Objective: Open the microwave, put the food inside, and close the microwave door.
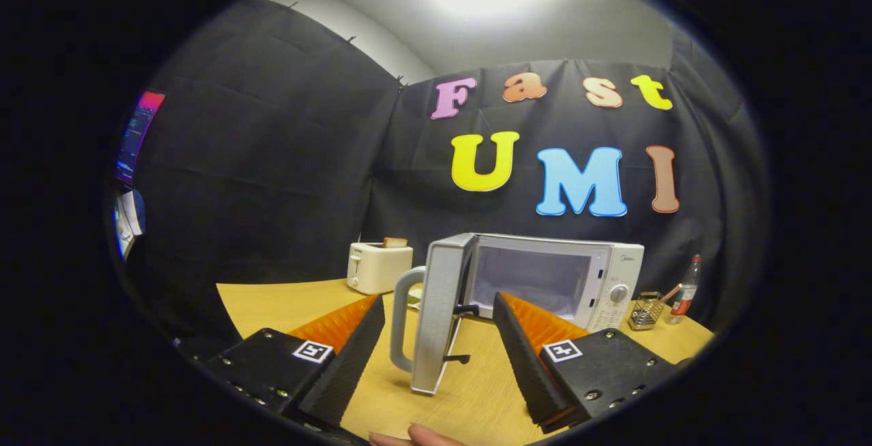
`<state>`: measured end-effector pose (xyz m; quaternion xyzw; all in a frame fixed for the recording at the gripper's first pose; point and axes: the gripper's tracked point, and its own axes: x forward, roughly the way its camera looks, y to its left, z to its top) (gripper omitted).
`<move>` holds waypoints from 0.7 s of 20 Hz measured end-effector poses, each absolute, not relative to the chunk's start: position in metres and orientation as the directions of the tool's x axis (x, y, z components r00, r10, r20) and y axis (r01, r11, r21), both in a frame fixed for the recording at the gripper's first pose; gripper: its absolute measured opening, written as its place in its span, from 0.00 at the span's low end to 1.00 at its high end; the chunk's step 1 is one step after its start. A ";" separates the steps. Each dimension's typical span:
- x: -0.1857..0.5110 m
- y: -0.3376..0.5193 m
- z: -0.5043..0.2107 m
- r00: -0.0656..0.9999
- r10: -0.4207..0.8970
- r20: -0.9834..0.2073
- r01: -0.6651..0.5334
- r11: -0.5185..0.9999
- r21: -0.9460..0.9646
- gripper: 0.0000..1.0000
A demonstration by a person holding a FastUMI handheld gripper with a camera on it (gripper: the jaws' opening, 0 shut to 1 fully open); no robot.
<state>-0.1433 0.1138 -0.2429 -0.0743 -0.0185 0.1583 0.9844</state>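
Microwave on tabletop, door swung open, edge between the gripper jaws; jaws wide, holding nothing. Toaster left; bottle right.

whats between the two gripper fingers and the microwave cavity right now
In the gripper view, the open microwave door swings out edge-on, its handle between the open gripper fingers. Beyond it is the microwave.

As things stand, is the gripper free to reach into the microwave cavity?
Probably yes. The door stands swung open between the open gripper fingers, edge-on, leaving the microwave cavity beyond it exposed; the gripper would need to pass right of the door.
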 end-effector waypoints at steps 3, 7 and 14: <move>-0.143 0.062 -0.254 0.956 0.291 -0.028 -0.292 0.943 -0.159 0.97; -0.141 0.009 -0.296 0.946 0.285 -0.154 -0.306 0.942 -0.135 0.97; -0.139 -0.085 -0.347 0.933 0.132 -0.335 -0.180 0.977 -0.116 0.97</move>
